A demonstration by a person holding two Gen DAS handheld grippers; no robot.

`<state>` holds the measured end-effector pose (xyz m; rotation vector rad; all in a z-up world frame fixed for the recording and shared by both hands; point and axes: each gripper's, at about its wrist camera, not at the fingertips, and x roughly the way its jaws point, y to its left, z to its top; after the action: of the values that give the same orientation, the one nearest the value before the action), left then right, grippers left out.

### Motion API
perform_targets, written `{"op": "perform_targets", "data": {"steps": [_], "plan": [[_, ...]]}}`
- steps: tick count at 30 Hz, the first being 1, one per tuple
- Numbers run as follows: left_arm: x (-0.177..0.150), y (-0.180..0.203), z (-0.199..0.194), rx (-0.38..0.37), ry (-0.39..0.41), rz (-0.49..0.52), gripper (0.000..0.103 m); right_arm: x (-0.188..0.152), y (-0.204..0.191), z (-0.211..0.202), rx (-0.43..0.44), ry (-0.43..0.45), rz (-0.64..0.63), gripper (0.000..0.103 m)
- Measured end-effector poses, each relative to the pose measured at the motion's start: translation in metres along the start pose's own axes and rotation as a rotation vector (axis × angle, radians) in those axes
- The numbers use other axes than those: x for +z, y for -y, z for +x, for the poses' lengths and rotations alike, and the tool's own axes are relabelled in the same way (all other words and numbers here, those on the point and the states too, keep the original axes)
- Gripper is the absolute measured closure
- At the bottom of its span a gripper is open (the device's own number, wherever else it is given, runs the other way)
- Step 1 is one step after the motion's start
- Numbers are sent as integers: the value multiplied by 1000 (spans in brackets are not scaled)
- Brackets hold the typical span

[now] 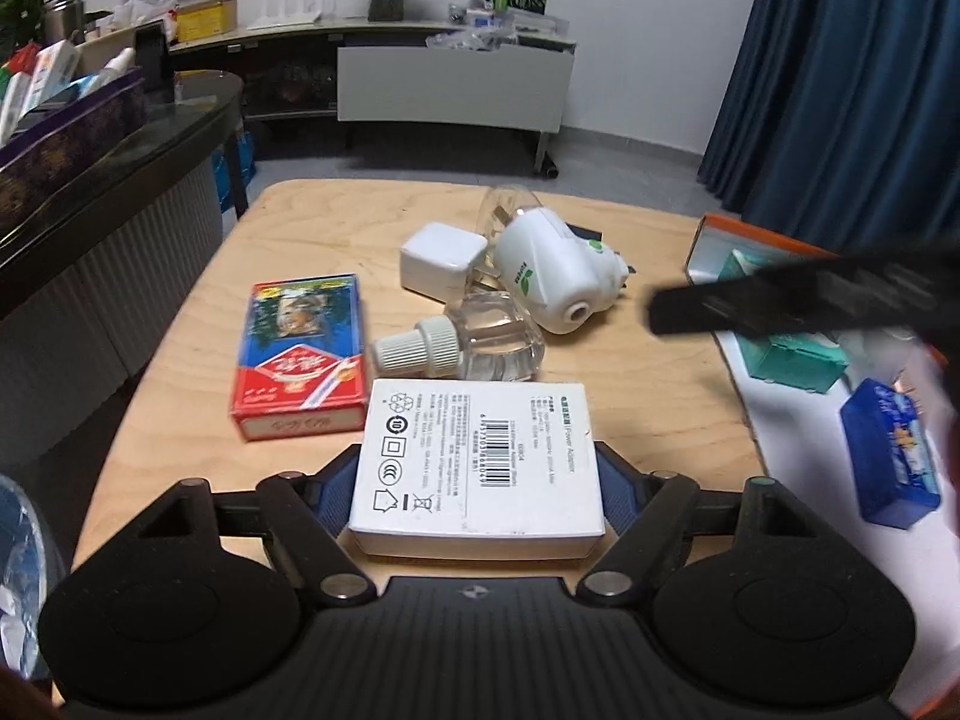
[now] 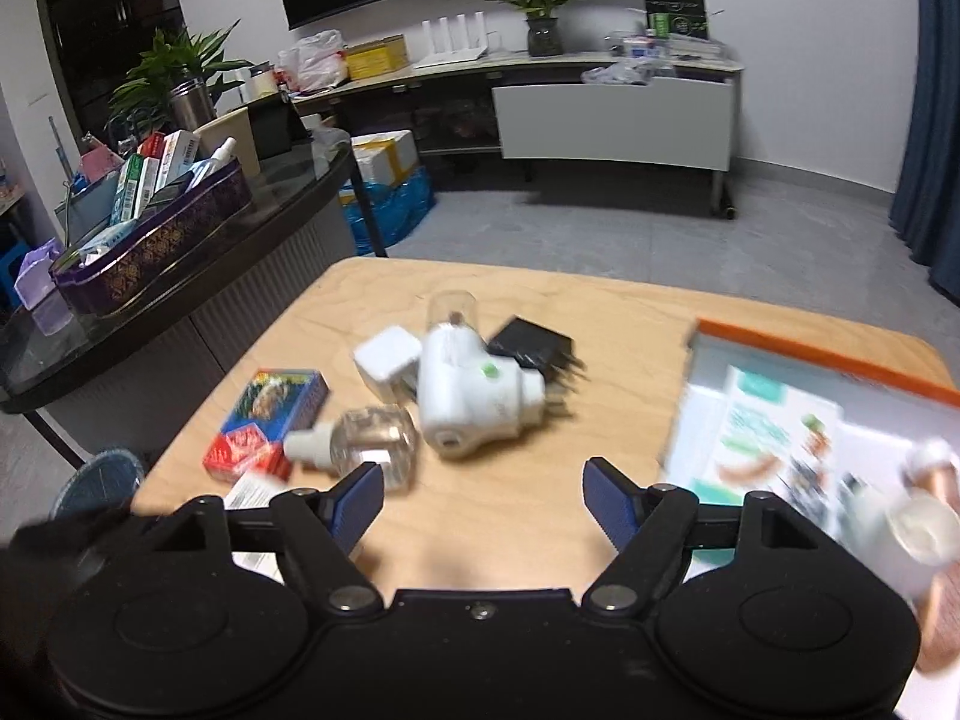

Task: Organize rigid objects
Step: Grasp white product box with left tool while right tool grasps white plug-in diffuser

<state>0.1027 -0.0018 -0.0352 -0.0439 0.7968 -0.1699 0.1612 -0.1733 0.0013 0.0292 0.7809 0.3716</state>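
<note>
Left claw grips white adapter box — right claw gapes.

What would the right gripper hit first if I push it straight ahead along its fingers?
Probably the white plug-in vaporizer, which lies almost dead ahead of the open right gripper across bare tabletop. The clear refill bottle sits just left of that line and might be clipped; motion blur makes depth uncertain.

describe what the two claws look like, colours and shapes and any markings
The left claw and the right claw look alike: matte black ribbed body, two round black side discs, angled black linkage arms with silver pivot pins, and blue-padded fingers. A small emblem sits centred on the left body. No cables or sleeves show.
</note>
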Motion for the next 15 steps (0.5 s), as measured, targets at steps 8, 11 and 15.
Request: {"op": "perform_targets", "data": {"steps": [8, 11, 15], "plan": [[-5, -15, -19, -23, 29, -42, 24, 33, -17, 55, 5, -27, -132, 14], [-5, -22, -19, -30, 28, -67, 24, 44, -21, 73, 14, -49, -169, 14], [-5, -27, -15, -34, 27, -90, 24, 51, -30, 93, 4, -74, -232, 28]]}}
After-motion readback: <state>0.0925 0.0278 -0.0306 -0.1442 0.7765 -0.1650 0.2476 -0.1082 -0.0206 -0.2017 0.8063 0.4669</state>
